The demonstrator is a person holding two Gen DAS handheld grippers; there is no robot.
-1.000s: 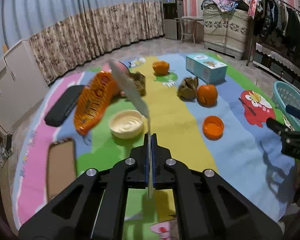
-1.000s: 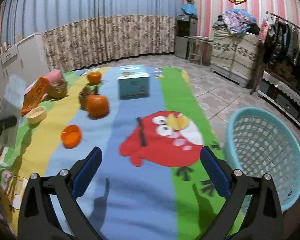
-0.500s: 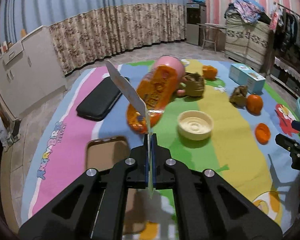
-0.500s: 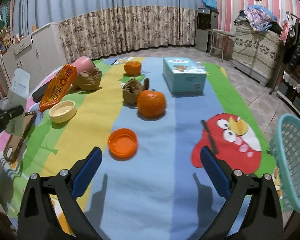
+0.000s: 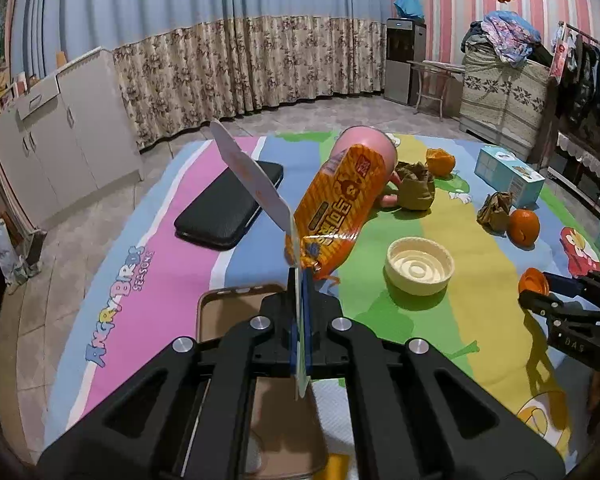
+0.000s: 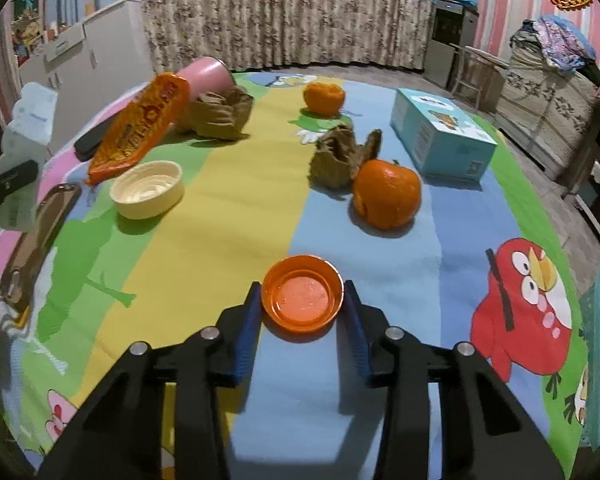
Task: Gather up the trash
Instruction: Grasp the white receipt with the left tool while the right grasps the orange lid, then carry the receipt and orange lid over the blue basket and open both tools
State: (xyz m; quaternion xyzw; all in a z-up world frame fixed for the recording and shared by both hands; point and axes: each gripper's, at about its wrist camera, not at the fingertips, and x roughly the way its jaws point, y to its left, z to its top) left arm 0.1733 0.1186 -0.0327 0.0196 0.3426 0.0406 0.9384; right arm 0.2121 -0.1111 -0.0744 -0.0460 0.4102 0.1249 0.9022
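The left claw (image 5: 300,312) is pinching a thin white card (image 5: 256,184), which is sticking up and forward from its closed jaws. The right claw (image 6: 302,312) is standing half open around a shallow orange lid (image 6: 302,298); contact is unclear. Left of the card, the mat (image 5: 148,280) is reading "ANGRY BIRDS SEASONS".

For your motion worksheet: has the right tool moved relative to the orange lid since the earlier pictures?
Yes. The right tool has closed in on the orange lid, now straddling it on the mat.
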